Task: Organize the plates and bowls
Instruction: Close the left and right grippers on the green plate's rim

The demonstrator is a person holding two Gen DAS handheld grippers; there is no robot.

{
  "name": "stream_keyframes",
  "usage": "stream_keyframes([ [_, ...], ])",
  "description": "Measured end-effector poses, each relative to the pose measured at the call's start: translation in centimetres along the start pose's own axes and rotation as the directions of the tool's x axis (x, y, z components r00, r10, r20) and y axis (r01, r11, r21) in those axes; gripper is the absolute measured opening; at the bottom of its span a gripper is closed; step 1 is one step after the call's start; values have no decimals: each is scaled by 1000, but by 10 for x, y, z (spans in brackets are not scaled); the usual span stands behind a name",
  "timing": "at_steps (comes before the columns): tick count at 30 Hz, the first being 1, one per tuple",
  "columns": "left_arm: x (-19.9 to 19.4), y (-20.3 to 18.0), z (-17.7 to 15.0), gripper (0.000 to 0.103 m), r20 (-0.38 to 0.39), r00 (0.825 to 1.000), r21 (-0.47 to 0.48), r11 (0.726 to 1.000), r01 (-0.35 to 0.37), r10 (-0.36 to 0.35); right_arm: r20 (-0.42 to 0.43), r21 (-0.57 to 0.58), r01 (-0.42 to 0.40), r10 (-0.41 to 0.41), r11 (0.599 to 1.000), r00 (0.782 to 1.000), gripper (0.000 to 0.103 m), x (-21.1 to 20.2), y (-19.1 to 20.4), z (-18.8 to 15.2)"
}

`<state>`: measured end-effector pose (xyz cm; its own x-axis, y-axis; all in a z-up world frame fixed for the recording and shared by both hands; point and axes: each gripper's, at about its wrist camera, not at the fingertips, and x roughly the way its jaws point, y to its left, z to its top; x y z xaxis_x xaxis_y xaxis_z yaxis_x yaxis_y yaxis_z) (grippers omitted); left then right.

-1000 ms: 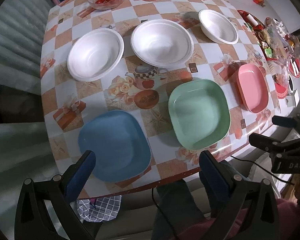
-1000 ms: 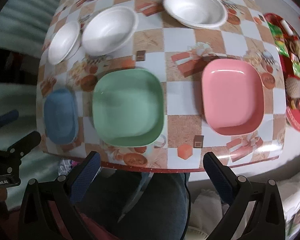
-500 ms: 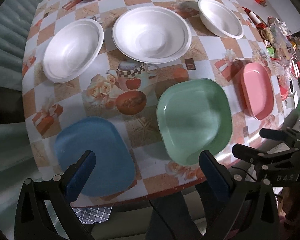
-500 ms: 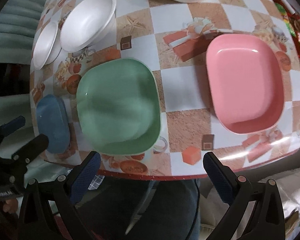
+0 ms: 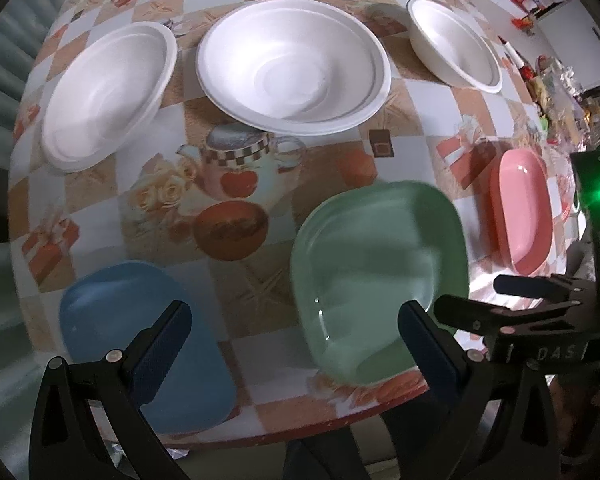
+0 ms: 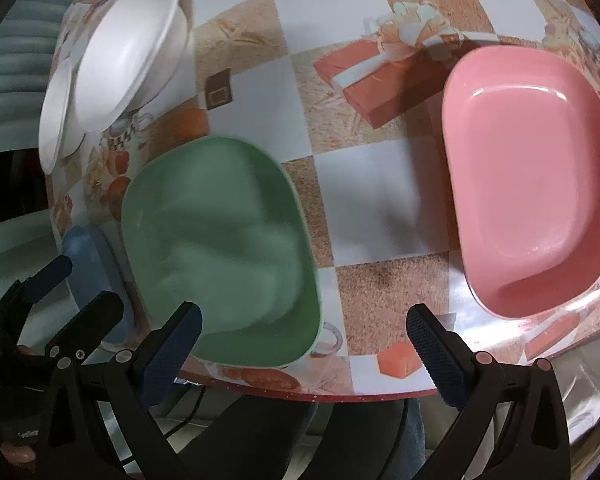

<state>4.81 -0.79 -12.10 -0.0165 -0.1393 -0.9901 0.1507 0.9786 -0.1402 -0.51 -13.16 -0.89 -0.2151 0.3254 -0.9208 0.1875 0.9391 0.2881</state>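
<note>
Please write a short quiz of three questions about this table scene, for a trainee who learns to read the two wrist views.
1. True or false: the left tool and the right tool both stand open and hold nothing.
2. Which plate lies between the square blue plastic plate and the square pink plastic plate? A) a red one B) the square green plastic plate C) a yellow one
3. Fill in: the left wrist view shows ____ round white foam bowls, the left, the middle and the right.

Key: 1 true; 2 B; 3 three.
</note>
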Motion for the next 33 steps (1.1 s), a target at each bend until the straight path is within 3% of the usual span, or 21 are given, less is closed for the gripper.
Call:
stream_keyframes([
  [8, 15, 9, -2, 103, 1, 996, -36, 996, 86, -86, -22, -14, 46, -46, 999, 999, 103, 6, 3, 7],
  [16, 36, 31, -14, 103, -54, 988, -67, 987, 143, -147, -15, -58, 125, -126, 990, 992, 103, 10, 18, 7],
  [22, 36, 37, -19, 103, -53, 991, -50, 992, 118, -120, -35, -72, 150, -153, 986, 988, 103, 21, 29, 12],
  [28, 30, 52, -19, 103, -45, 995, -66, 994, 82, -85, -1, -96, 169, -170, 981, 986, 103, 30, 55, 14],
  [33, 34, 47, -15, 103, -58, 998, -54, 998, 23, -26, 9, -86, 192, -192, 978, 981, 103, 41, 54, 15],
])
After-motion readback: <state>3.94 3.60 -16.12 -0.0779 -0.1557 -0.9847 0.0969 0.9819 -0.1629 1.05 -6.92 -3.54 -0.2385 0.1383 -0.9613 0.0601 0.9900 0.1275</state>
